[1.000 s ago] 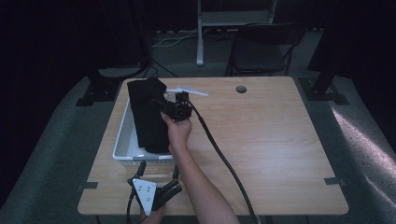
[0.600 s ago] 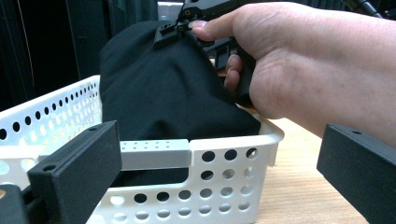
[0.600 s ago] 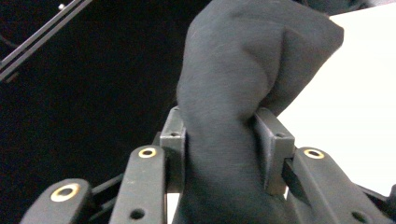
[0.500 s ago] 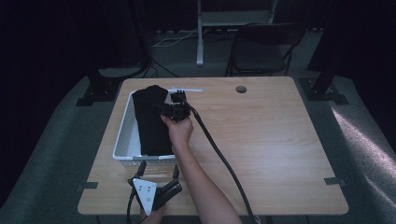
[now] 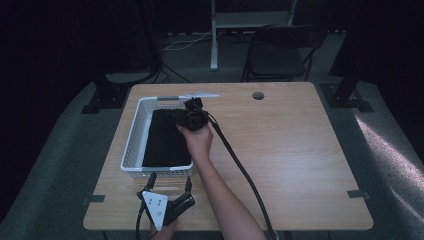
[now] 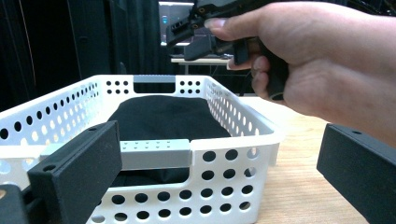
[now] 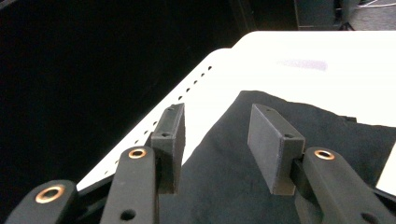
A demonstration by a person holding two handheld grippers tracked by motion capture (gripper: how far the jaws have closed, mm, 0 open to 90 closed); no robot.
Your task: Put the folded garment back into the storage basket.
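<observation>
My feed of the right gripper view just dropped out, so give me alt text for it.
The right gripper hangs with its two black jaws apart and nothing between them, having just opened, above a black cloth lying in the white perforated basket. The basket's wall with its row of holes runs along the left of the cloth, with darkness beyond it.

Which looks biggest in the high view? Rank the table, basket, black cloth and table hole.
1. Table
2. Basket
3. Black cloth, lying inside the basket, so a bit smaller
4. Table hole
</observation>
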